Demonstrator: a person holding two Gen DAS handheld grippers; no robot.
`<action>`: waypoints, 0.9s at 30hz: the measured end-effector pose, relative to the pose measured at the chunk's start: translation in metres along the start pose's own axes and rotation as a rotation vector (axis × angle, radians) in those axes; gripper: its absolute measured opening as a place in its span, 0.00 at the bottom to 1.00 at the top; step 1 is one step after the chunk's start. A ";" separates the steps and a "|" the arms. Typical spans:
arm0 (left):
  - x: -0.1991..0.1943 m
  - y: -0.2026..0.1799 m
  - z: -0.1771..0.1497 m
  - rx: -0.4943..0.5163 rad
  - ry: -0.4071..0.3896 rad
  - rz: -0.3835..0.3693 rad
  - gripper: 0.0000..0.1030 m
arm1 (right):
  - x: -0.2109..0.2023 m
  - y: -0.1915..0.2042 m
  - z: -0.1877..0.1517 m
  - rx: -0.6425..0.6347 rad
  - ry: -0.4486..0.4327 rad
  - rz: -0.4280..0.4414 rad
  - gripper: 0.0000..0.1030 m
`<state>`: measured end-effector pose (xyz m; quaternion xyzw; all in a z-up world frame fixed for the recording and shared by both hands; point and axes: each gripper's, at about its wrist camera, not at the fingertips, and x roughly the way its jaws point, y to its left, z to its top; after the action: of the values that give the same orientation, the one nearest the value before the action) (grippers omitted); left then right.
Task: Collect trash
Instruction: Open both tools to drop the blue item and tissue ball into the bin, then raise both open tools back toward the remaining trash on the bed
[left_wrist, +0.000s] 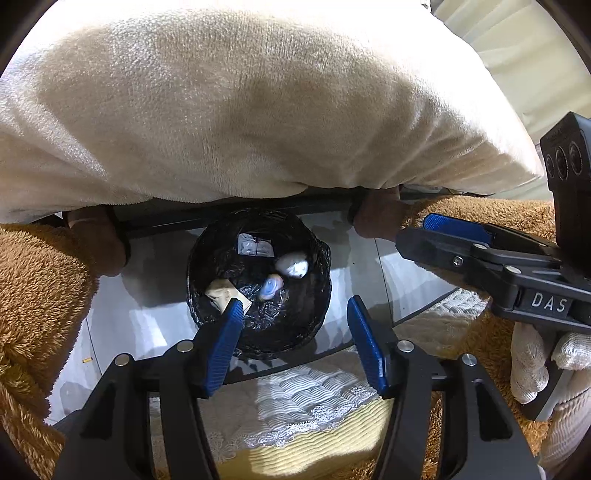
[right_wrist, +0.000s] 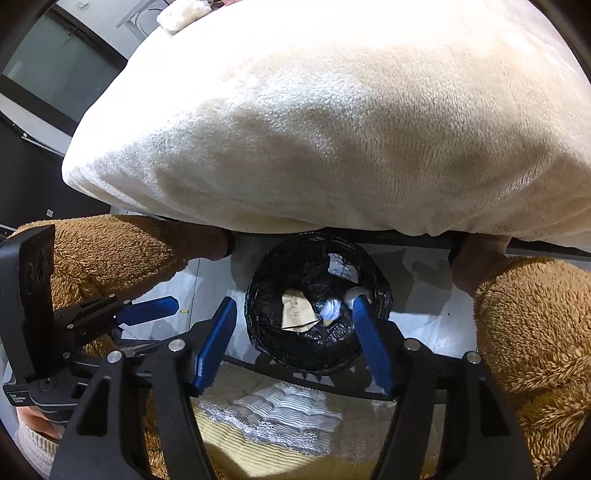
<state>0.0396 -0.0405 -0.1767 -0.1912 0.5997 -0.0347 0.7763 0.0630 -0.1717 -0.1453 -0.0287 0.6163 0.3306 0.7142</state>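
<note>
Trash bin (left_wrist: 258, 284), black-lined, sits on the pale floor (left_wrist: 147, 314) below the bed edge, holding a tan paper scrap (right_wrist: 295, 310) and white wads. Both claws, left (left_wrist: 295, 317) and right (right_wrist: 293, 317), hang parted and empty above it: I judge a drop done. Next I must find remaining litter on the quilted bed (right_wrist: 280, 410), near the cream blanket (right_wrist: 332, 129).
</note>
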 end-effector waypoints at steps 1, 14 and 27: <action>-0.001 0.000 0.000 -0.001 -0.004 0.000 0.56 | -0.001 0.000 0.000 -0.003 -0.006 0.001 0.64; -0.038 -0.004 -0.003 0.022 -0.135 -0.028 0.56 | -0.037 0.009 -0.006 -0.047 -0.155 0.003 0.64; -0.111 -0.009 0.013 0.070 -0.354 -0.026 0.56 | -0.099 0.036 0.003 -0.159 -0.336 -0.024 0.64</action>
<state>0.0231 -0.0140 -0.0695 -0.1750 0.4497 -0.0316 0.8753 0.0452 -0.1852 -0.0422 -0.0370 0.4600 0.3697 0.8064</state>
